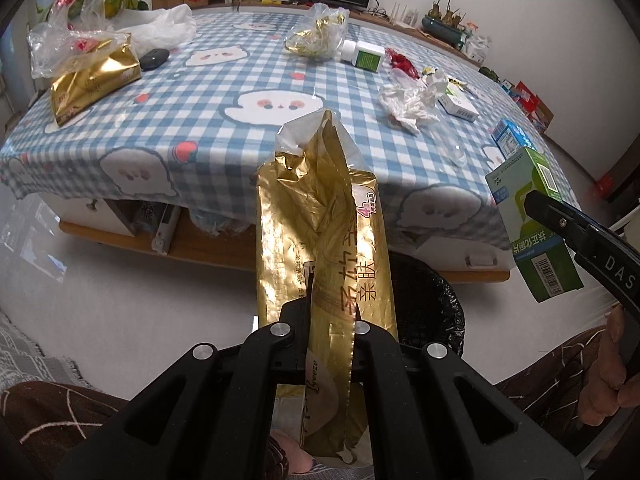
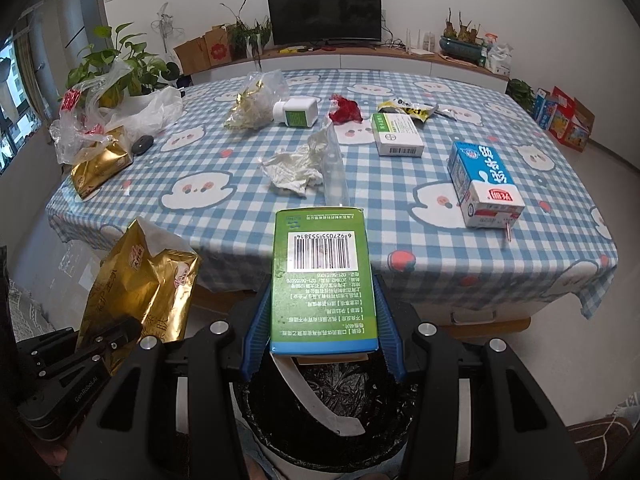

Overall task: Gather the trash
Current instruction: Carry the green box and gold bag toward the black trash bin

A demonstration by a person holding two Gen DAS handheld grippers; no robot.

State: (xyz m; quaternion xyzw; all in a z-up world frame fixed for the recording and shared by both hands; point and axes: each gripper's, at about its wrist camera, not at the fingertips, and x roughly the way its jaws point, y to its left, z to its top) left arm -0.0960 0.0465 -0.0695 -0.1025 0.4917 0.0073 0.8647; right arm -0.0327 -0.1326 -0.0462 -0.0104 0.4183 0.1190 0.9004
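My left gripper [image 1: 329, 322] is shut on a gold foil tissue pack [image 1: 324, 232], which stands up between its fingers in front of the table's near edge. In the right wrist view the same gold pack [image 2: 140, 292] hangs at the lower left, in the left gripper [image 2: 110, 340]. My right gripper [image 2: 320, 334] is shut on a green medicine box [image 2: 324, 280], with blue pads on both its sides. The box is held just above a bin with a black liner [image 2: 372, 396]. In the left wrist view the green box [image 1: 532, 224] sits at the right, and the bin [image 1: 436, 308] shows behind the gold pack.
On the blue checked tablecloth [image 2: 224, 220] lie a crumpled tissue [image 2: 292, 168], a blue milk carton [image 2: 480, 184], a white and green box [image 2: 396, 136], a white bottle [image 2: 296, 112], a red wrapper [image 2: 344, 110], another gold pack [image 2: 100, 164] and plastic bags [image 2: 152, 110].
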